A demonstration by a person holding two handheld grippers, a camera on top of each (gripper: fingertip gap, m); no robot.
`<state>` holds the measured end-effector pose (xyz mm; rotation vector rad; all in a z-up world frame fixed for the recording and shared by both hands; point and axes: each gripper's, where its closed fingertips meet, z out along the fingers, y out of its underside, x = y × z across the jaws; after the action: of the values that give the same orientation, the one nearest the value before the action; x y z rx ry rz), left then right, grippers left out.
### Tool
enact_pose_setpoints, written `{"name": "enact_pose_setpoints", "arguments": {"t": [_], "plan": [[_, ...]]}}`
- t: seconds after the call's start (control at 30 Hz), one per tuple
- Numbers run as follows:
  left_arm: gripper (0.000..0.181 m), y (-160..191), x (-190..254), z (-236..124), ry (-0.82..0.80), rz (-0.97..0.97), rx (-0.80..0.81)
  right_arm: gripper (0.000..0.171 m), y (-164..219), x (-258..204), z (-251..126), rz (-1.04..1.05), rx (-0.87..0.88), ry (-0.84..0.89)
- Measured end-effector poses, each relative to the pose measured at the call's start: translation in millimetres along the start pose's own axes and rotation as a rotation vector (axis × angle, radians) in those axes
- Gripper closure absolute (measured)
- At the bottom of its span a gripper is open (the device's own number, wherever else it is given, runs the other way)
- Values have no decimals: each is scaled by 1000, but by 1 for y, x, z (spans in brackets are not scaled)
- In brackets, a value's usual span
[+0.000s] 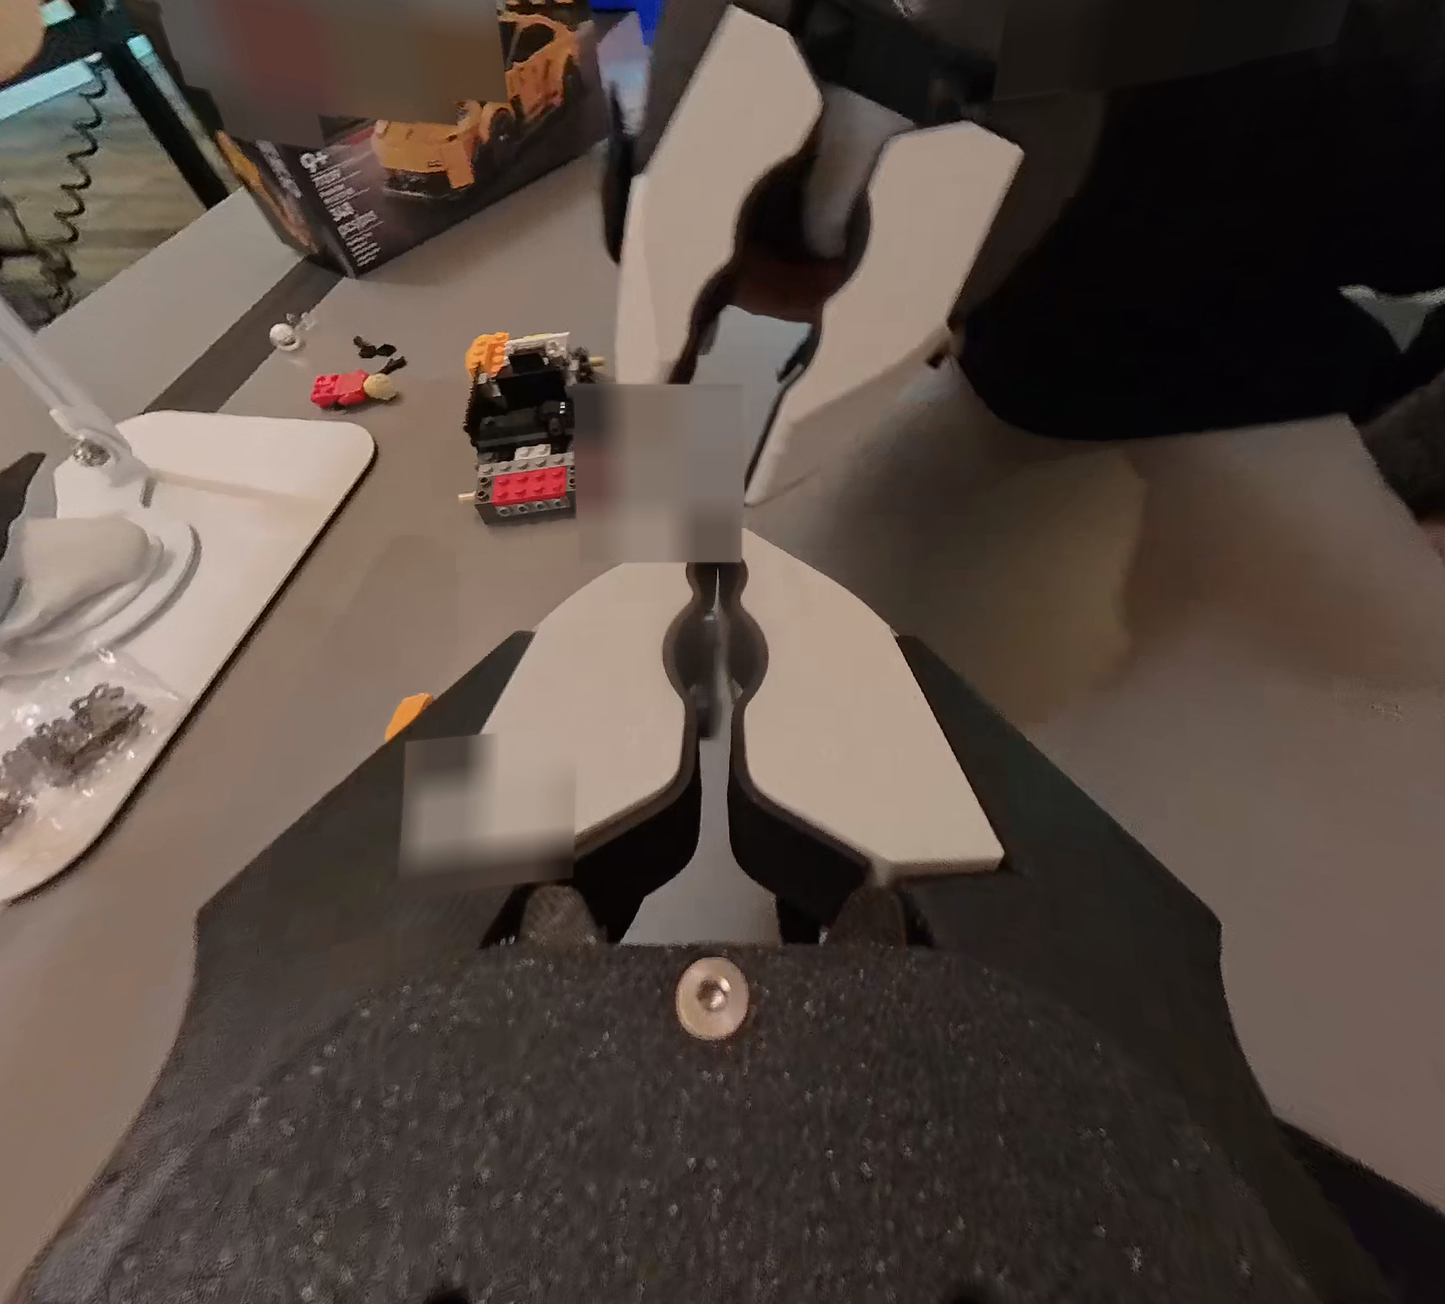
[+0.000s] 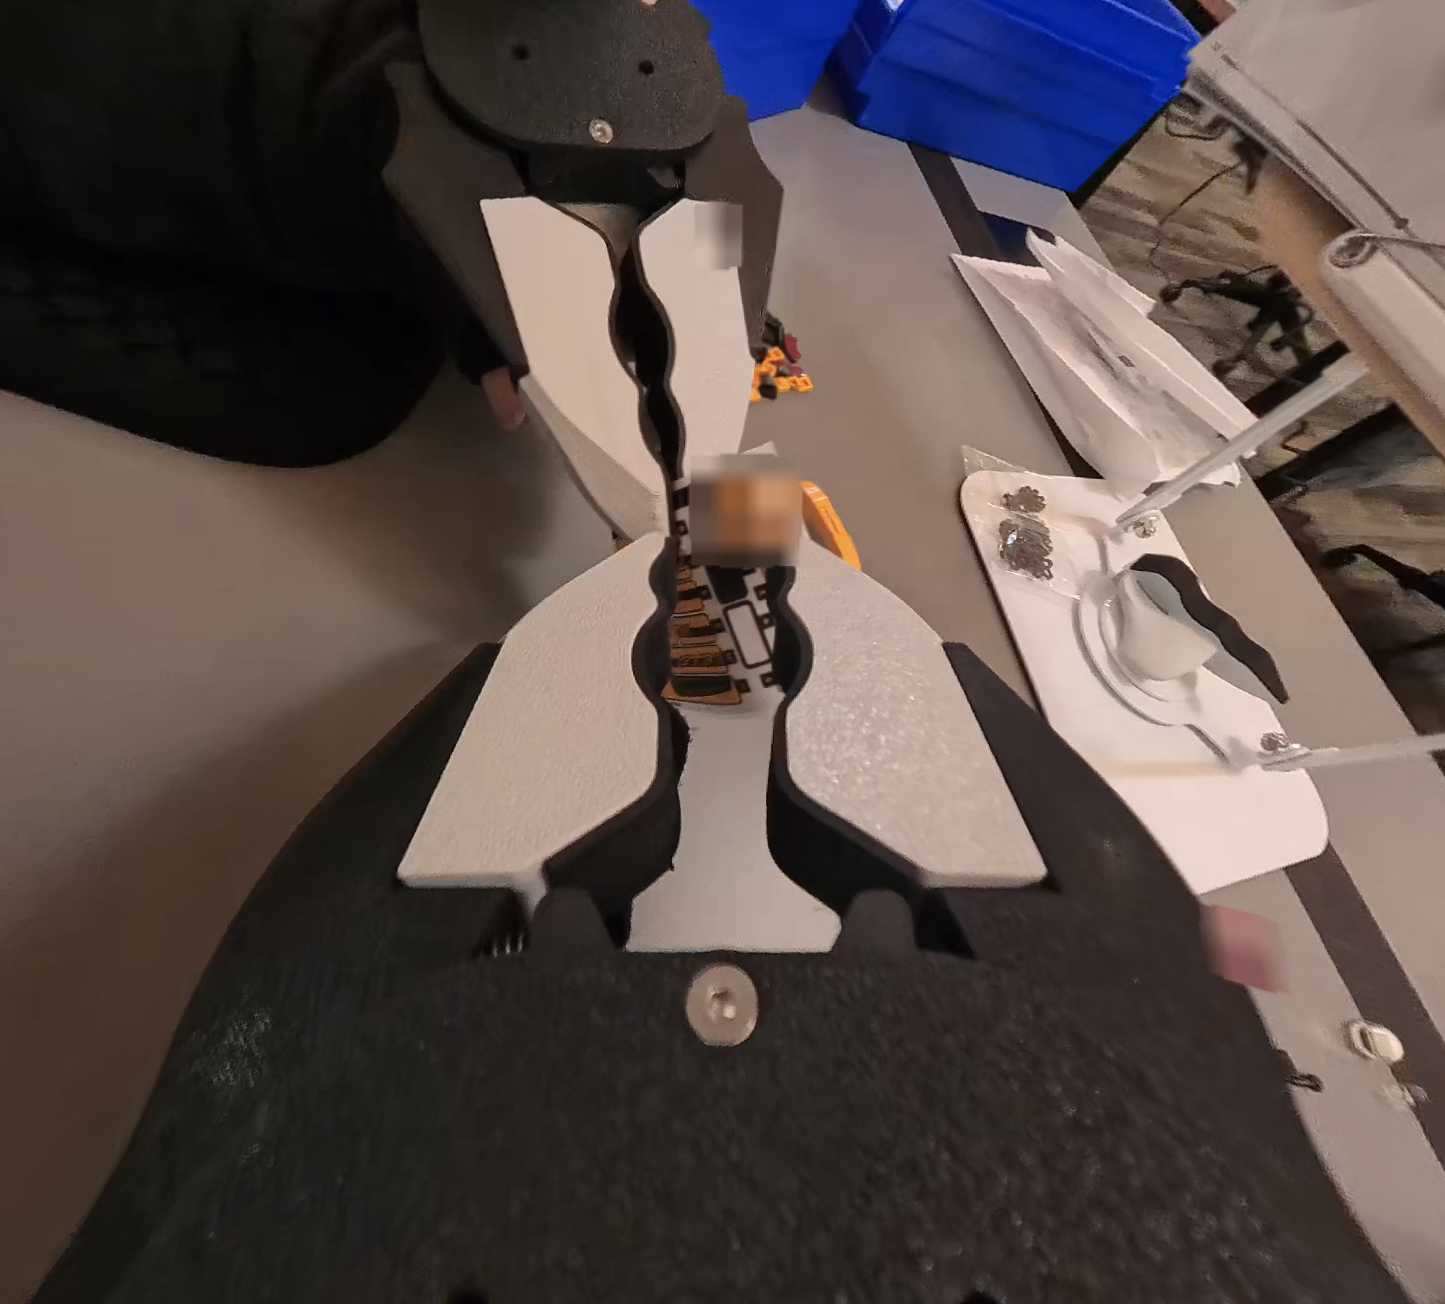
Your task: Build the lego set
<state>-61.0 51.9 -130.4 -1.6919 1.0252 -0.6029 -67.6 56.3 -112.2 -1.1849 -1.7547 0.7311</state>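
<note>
The left tool is seen with its fingers pressed together, and a thin dark item runs in the slit between them; what it is cannot be told from the left wrist view. In the right wrist view the right tool frames a sticker sheet printed in orange, black and white. Its fingers stand a little apart around the sheet, and whether the sheet is actually pinched cannot be told, since its upper part is hidden under a blurred patch.

The partly built car rests on the grey desk, just ahead and to the left of the left tool's tips. Its long axis runs away from the camera, with the red plate at the near end and the orange and white pieces at the far end. Farther left lie a small red assembly and a few loose black parts. The set's box stands behind them.

The two tools face each other tip to tip over the desk (the right one descends from above in the left wrist view). The sheet lies between them, and the step in hand is judged to be the handling of a sticker.

The coming move is judged to turn on the car's position. It lies to the left of both tools and nearer the left one, so a sticker would have to be carried leftward across the desk to reach it.
</note>
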Motion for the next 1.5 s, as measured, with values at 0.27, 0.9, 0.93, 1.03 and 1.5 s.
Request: {"name": "enact_pose_setpoints", "arguments": {"t": [0.27, 0.9, 0.93, 1.03, 1.5], "plan": [[181, -3, 28, 0, 122, 137, 27, 152, 6, -26, -6, -32, -14, -158], [181, -3, 39, 3, 158, 157, -7, 166, 9, -43, -11, 20, 18, -292], [181, -3, 39, 3, 157, 155, -12, 166, 9, -43, -11, 22, 14, -293], [181, -2, 38, 3, 148, 160, -22, 166, 10, -43, -10, 30, 7, -294], [181, -1, 29, 5, 50, 254, -39, 166, 11, -33, -10, 20, -6, -215]]}}
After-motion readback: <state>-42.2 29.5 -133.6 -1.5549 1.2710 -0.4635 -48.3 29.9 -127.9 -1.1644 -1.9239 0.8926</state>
